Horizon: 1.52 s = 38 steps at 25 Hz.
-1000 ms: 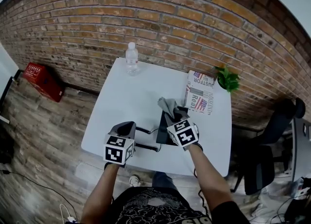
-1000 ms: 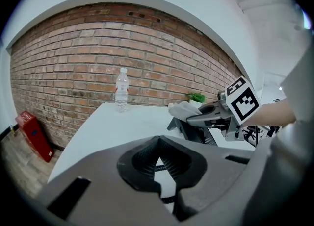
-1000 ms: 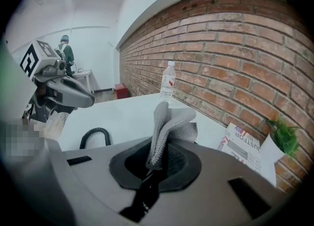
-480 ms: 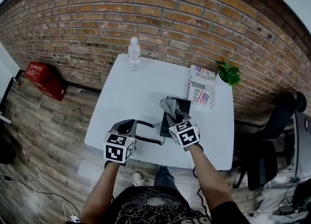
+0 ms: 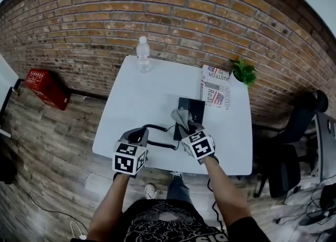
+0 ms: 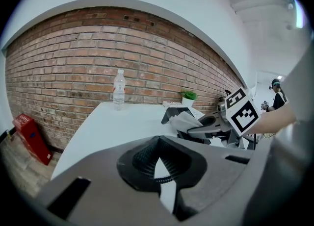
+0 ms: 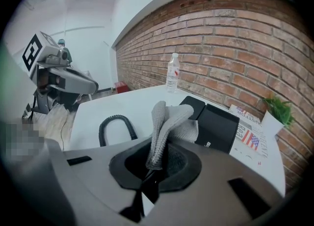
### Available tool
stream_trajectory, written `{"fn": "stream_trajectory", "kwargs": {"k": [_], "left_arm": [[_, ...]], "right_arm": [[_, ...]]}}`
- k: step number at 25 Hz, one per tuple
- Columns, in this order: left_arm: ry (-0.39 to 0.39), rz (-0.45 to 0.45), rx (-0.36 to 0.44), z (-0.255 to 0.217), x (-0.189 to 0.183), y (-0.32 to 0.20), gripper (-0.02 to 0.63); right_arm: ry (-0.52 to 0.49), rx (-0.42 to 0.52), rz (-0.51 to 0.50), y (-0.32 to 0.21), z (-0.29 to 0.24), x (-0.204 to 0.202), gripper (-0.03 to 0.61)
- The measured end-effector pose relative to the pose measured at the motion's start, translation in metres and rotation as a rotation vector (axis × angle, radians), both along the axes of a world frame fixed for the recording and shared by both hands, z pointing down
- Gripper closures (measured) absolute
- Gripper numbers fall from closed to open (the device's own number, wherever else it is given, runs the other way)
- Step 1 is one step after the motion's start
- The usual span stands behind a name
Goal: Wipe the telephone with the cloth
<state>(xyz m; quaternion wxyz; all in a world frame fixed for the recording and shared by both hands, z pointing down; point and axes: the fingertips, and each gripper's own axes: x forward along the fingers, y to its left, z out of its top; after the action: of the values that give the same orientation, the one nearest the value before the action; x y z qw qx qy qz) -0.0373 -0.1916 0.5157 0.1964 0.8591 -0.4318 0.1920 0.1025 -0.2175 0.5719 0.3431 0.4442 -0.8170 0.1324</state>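
The black telephone (image 5: 192, 106) lies mid-table, also in the right gripper view (image 7: 218, 124). My right gripper (image 5: 188, 126) hovers over its near end, shut on a grey cloth (image 5: 180, 115) that stands up out of the jaws (image 7: 164, 119). The coiled black cord (image 5: 157, 126) loops left from the telephone across the table (image 7: 117, 120). Both of its strands run toward my left gripper (image 5: 139, 135), off the telephone's left. In the left gripper view the jaws stand nearly together, with what looks like ribbed cord (image 6: 147, 159) between them. No separate handset shows.
A water bottle (image 5: 142, 54) stands at the white table's (image 5: 131, 99) far edge. A folded newspaper (image 5: 215, 91) and a small potted plant (image 5: 243, 73) are at the far right. A red crate (image 5: 44, 86) sits on the floor left, an office chair (image 5: 294, 136) right.
The right gripper and cloth have drawn back toward the telephone's near end, so more of the black body shows beyond them. The left gripper has barely moved.
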Motion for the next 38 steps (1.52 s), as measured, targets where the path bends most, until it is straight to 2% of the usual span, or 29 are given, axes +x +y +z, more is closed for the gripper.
{"fn": "stream_trajectory", "kwargs": {"k": [9, 29, 32, 38], "left_arm": [[-0.007, 0.043, -0.001, 0.007, -0.001, 0.020, 0.609], [0.005, 0.057, -0.006, 0.013, -0.011, 0.051, 0.607], [0.013, 0.056, -0.005, 0.012, -0.010, 0.053, 0.609], [0.030, 0.047, 0.002, 0.009, -0.009, 0.047, 0.609]], "right_arm": [[-0.012, -0.020, 0.036, 0.027, 0.015, -0.005, 0.567], [-0.011, -0.064, 0.044, 0.074, 0.033, -0.013, 0.568], [-0.011, -0.043, 0.043, 0.073, 0.026, -0.012, 0.567], [-0.085, 0.050, 0.089, 0.059, -0.007, 0.001, 0.568]]}}
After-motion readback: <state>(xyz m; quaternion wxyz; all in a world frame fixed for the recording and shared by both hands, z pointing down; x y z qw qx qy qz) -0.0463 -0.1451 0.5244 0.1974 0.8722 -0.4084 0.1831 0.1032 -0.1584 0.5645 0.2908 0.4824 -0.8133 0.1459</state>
